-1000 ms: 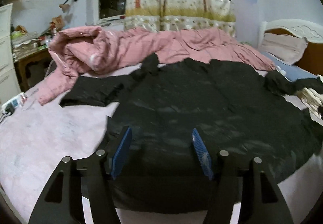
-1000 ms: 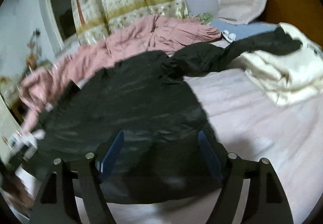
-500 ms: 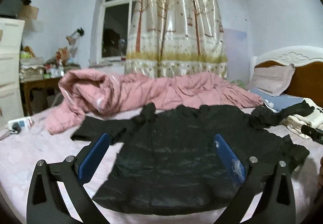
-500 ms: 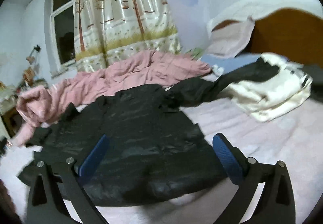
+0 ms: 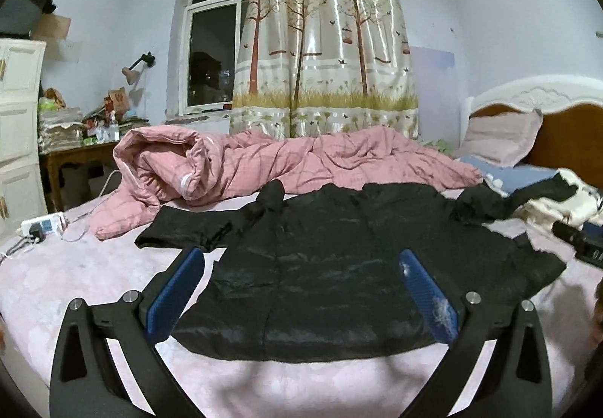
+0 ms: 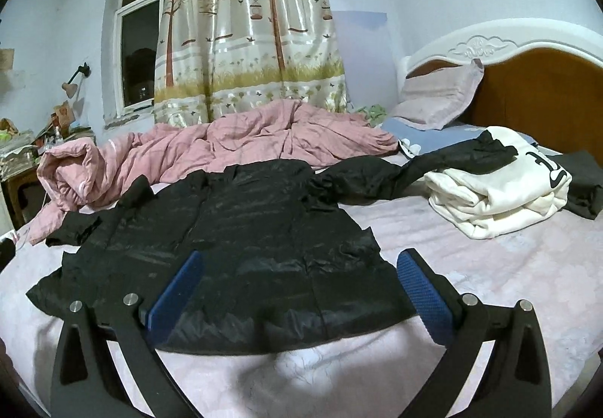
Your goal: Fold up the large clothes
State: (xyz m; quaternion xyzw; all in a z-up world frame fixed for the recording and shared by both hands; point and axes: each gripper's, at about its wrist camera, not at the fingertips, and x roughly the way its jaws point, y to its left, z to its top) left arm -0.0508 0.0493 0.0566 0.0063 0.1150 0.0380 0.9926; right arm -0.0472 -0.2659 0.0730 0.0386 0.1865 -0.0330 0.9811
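Right now your black jacket (image 5: 339,267), glossy and crinkled, lies spread flat on the pale pink bed (image 5: 94,278), sleeves flung out to either side. Your left hand-held gripper (image 5: 301,290) hovers above its hem, blue textured pads spread wide, gripping nothing. Your right hand-held gripper (image 6: 297,290) hangs likewise over the hem's right part, jaws wide apart and empty.

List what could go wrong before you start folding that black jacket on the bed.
1. The black jacket's right sleeve is draped onto the folded white garment; pulling that sleeve in may drag or unsettle the pile.
2. The shell looks glossy and slick, so the open left gripper or right gripper could lose a shallow pinch.
3. The pink quilt lies close behind the collar and may snag.
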